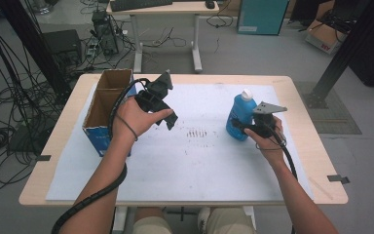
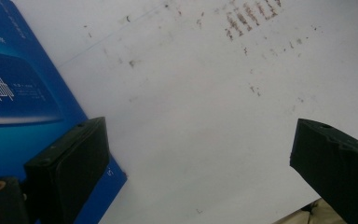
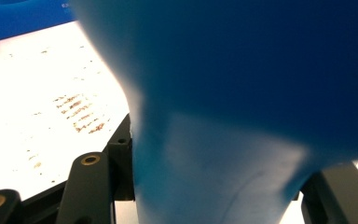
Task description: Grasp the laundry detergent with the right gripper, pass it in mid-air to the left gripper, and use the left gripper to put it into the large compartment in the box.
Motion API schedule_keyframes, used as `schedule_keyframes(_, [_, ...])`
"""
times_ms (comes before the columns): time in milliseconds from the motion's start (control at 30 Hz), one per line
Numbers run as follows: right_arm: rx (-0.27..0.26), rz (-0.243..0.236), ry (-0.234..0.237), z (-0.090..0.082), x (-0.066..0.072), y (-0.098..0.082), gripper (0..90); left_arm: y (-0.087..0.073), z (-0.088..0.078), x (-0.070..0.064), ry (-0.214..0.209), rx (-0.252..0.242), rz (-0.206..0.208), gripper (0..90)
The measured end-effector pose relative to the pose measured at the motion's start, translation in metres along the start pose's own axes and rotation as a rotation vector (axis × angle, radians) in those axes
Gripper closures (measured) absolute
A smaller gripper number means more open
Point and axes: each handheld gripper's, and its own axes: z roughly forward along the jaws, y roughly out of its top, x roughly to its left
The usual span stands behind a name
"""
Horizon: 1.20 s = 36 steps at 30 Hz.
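A blue bottle (image 1: 238,117) with a white cap stands upright on the white mat (image 1: 185,161) at the right. My right gripper (image 1: 242,127) is shut on the bottle's lower body from the near side. In the right gripper view the bottle (image 3: 242,93) sits close up, with the right gripper (image 3: 219,179) pressing a jaw against each side. My left gripper (image 1: 163,114) is held above the mat beside an open cardboard box (image 1: 97,139) with blue sides. In the left gripper view the left gripper (image 2: 198,140) is open with nothing between its jaws, and the box's blue wall (image 2: 23,93) lies at the left.
The mat covers most of a light wooden table (image 1: 316,161). Brown smudges (image 1: 197,132) mark the mat's middle. The box stands at the table's left edge. Beyond the table are a desk (image 1: 165,9), cables on the floor and a black frame post (image 1: 341,53).
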Motion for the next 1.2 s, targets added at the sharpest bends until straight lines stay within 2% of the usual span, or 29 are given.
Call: schedule_keyframes(1200, [0.002,0.009,-0.002,-0.0002,0.0003,0.0002,42.9,-0.0002,-0.0042,-0.0015,0.005,-0.006,0.005,5.2])
